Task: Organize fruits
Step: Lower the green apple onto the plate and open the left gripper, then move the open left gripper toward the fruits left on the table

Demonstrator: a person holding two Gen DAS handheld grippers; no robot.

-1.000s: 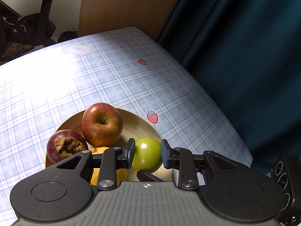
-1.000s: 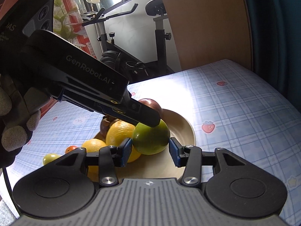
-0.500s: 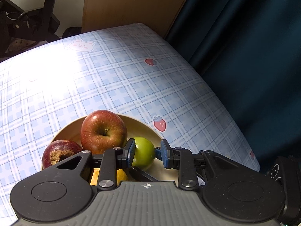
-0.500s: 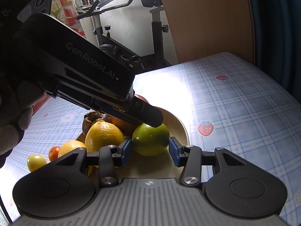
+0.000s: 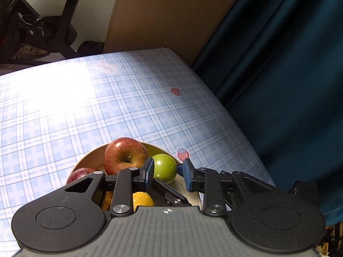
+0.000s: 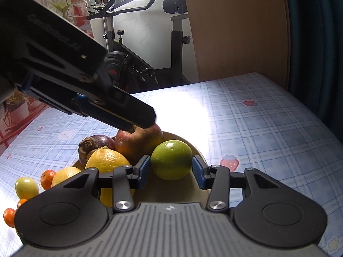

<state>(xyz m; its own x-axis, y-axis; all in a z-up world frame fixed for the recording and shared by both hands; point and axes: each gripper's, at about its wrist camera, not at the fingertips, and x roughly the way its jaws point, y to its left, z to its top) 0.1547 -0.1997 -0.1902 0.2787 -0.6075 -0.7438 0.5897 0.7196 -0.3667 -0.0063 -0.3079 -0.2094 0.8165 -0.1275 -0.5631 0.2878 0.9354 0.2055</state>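
— fruit first: where's the one we're after?

— green fruit [image 6: 171, 159], lower middle of the right wrist view, sitting in the tan bowl [image 6: 198, 153] against the red apple [image 6: 137, 143].

— and the right gripper [image 6: 171, 171]?

— fingers spread to either side of it, a sliver of gap on the right, not squeezing yet.

— how will it handle?

— looks firm, round, glossy, so likely a bit slippery and moderately heavy. i'd grip across its widest part, pads level; higher up it could squirt out.

— left gripper [image 5: 168, 171]?

— pads drawn nearly together, holding nothing. in the right wrist view it reaches from the upper left, its tip just over the apple.

— any risk?

— lifting may nudge the orange [image 6: 107, 159] beside it.
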